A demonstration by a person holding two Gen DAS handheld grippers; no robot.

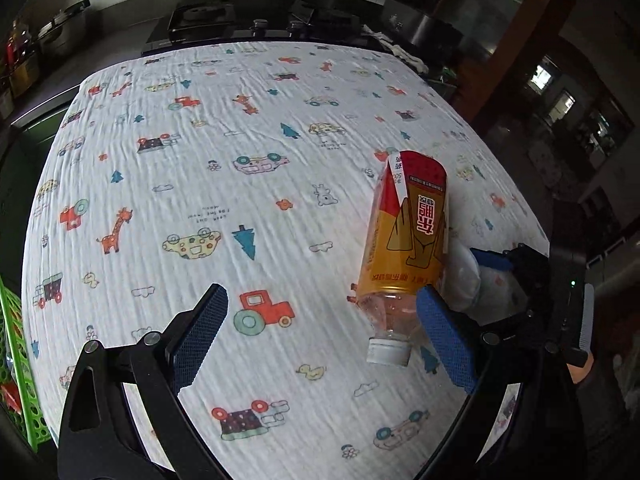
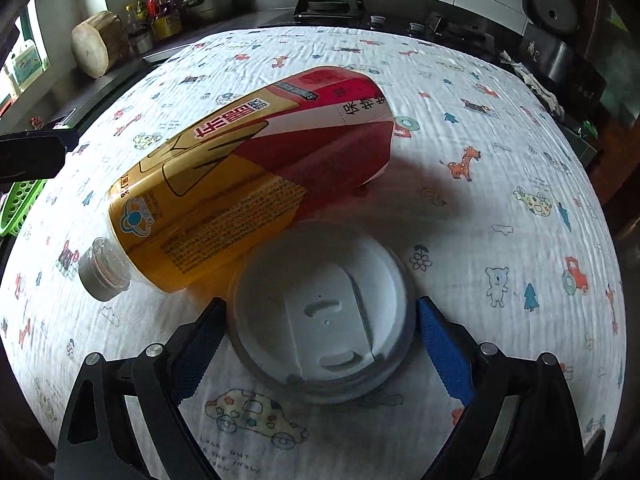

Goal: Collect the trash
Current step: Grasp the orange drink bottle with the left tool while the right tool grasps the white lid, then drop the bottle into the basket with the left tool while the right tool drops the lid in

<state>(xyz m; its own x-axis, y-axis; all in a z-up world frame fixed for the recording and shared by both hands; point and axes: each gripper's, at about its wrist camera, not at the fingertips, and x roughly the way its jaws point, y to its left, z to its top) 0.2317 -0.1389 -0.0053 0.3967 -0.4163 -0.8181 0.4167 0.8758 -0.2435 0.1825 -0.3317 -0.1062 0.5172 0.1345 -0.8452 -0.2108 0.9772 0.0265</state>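
Right gripper (image 2: 320,340) spread around cup lid (image 2: 320,320), left gripper (image 1: 322,330) released, bottle (image 1: 404,236) beside, green basket (image 1: 18,364) left-view edge

I count one plastic bottle (image 2: 248,176) with a yellow-and-red label lying on the cloth, and one white cup lid (image 2: 320,320) right beside it. I see one green basket (image 1: 16,360) at the table edge. I have two grippers in sight, the left gripper (image 1: 320,332) and the right gripper (image 2: 320,344). Further back there is one round wooden block (image 2: 100,44)
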